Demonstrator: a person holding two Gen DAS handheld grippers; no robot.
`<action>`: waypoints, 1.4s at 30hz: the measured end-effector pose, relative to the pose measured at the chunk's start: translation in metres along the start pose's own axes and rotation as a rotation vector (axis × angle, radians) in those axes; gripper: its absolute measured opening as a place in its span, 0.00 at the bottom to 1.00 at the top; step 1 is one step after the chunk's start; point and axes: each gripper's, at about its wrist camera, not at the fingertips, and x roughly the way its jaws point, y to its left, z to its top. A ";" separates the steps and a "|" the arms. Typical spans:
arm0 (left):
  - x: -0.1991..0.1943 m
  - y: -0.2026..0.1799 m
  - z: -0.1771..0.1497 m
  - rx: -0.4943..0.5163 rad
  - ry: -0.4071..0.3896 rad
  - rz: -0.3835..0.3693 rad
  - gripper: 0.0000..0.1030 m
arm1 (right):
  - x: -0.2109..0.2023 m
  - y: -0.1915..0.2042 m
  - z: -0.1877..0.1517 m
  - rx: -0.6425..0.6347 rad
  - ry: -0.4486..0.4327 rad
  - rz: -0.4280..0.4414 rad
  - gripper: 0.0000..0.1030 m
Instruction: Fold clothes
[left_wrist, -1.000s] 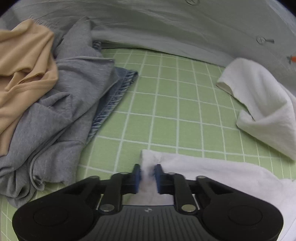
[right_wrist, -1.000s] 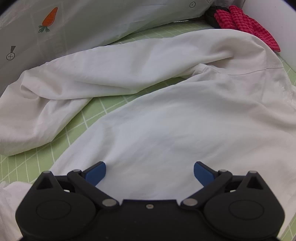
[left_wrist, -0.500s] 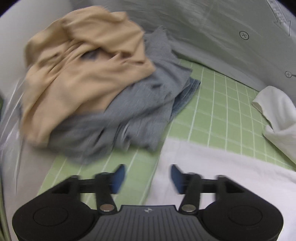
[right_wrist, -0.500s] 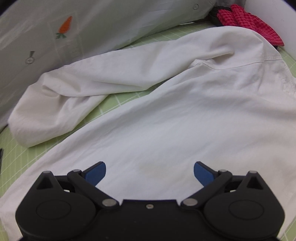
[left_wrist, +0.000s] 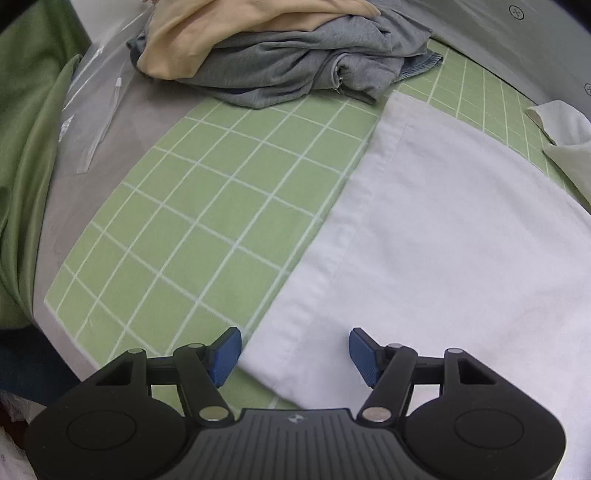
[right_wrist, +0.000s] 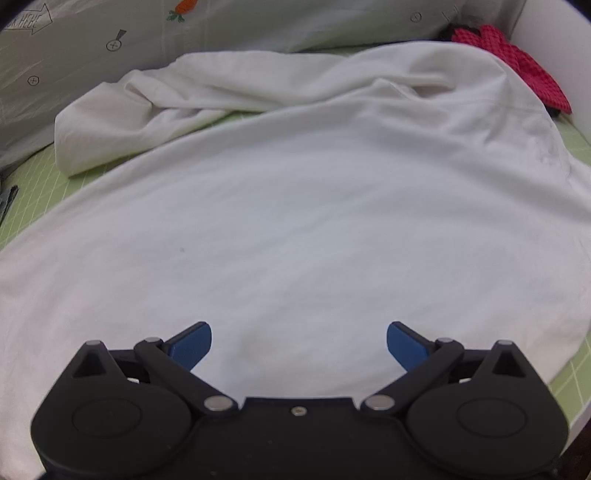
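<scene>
The left hand-held gripper is released, its blue pads standing apart and gripping nothing; the hemmed edge of the white shirt lies beneath the gap between them. From there the shirt spreads flat toward 2 o'clock over the green grid mat on the counter. At 12 o'clock, well apart from the gripper, sits a heap of clothes: a grey garment with a tan garment on top, and a bit of blue denim showing at its right edge. A green cloth hangs at 9 o'clock, off the mat.

The right hand-held gripper is likewise released, pads wide and empty, poised over the shirt's broad white body. A rumpled sleeve lies folded across toward 11 o'clock. At 1 o'clock, just beyond the shoulder, rests a red patterned cloth. A pale printed sheet runs along 12 o'clock.
</scene>
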 end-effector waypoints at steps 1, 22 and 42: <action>-0.002 0.000 -0.002 0.001 -0.012 0.001 0.60 | 0.000 -0.001 -0.004 -0.003 0.005 -0.002 0.99; -0.023 0.058 -0.031 -0.062 -0.065 0.104 0.11 | -0.026 -0.010 -0.052 -0.060 0.031 0.023 0.99; -0.048 -0.049 0.037 0.035 -0.131 0.025 0.86 | -0.043 0.010 0.037 -0.002 -0.190 0.130 1.00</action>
